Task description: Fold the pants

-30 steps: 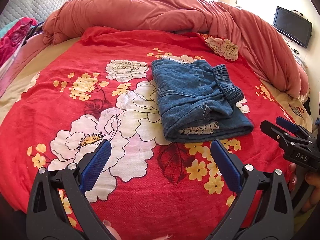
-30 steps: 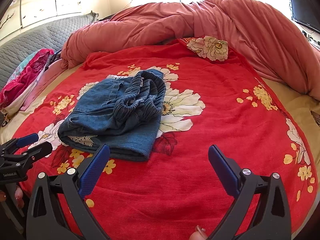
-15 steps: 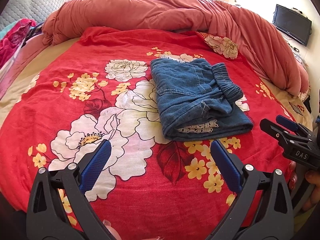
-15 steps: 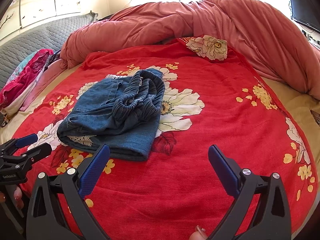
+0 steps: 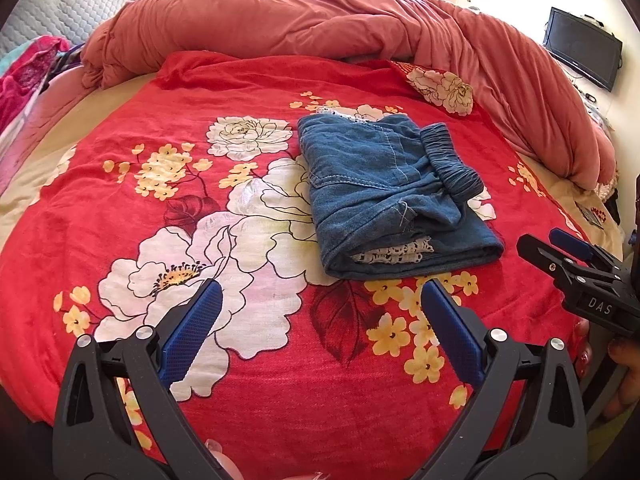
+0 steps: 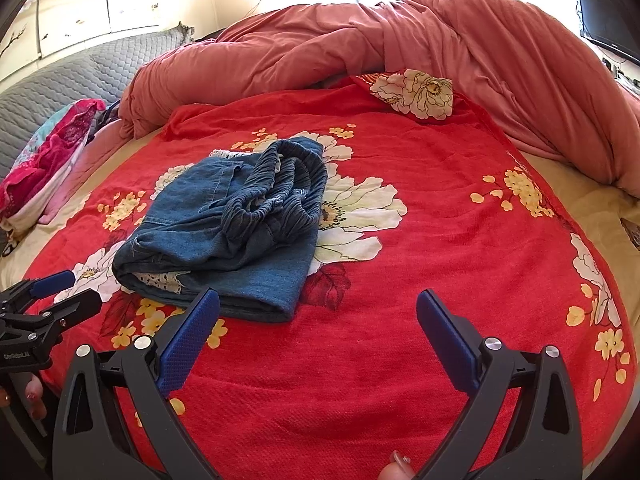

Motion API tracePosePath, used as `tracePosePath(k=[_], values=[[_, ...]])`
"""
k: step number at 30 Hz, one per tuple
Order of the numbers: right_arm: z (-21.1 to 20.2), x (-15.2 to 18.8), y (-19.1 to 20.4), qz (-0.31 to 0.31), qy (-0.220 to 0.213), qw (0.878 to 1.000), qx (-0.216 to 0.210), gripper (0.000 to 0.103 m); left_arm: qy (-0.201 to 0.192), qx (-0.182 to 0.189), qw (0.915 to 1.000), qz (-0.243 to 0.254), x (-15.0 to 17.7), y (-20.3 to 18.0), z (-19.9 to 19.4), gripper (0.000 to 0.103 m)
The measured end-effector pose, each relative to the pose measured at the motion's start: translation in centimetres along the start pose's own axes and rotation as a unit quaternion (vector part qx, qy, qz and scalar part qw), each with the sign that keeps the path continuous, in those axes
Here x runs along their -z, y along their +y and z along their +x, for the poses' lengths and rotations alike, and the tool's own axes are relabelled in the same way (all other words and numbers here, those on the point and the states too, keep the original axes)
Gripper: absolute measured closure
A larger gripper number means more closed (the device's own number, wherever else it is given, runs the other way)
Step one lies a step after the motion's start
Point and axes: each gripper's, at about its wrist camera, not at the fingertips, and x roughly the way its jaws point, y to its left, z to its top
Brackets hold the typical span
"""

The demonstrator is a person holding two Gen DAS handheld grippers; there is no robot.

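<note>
- Left wrist view, far left edge: pink patterned cloth pile [image 5: 24, 68] at upper left, grey quilted headboard [image 5: 60, 12] above it.
- Red floral blanket [image 5: 160, 200] fills the frame centre; big white flower print at lower left.
- Left gripper [image 5: 320, 316] at bottom centre, blue pads spread wide, nothing between them, above the blanket.
- Folded denim pants [image 5: 384, 196] right of centre, lying on the blanket; elastic waistband on the right side, white lace trim showing at the near folded edge. Apart from both grippers.
- Rumpled salmon-pink duvet [image 5: 320, 16] across the top, curving down the right side.
- Right gripper [image 5: 560, 256] at right edge, seen side-on; from here cannot tell its gap.
- Dark TV screen [image 5: 582, 52] at upper right.
- Right wrist view: left gripper's tip at lower left edge, pants [image 6: 224, 228] left of centre, right gripper [image 6: 318, 312] at bottom centre, pads wide apart and empty.
</note>
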Motion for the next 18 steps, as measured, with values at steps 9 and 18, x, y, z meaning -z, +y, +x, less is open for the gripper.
tracePosePath(k=[9, 18], values=[[0.4, -0.1, -0.5, 0.015, 0.01, 1.0, -0.013, 0.005, -0.001, 0.003, 0.9999, 0.01, -0.3, 0.0, -0.1, 0.009], [0.2, -2.2, -4.4, 0.059, 0.016, 0.998, -0.01, 0.005, 0.005, -0.021, 0.9996, 0.018, -1.3, 0.9, -0.6, 0.009]])
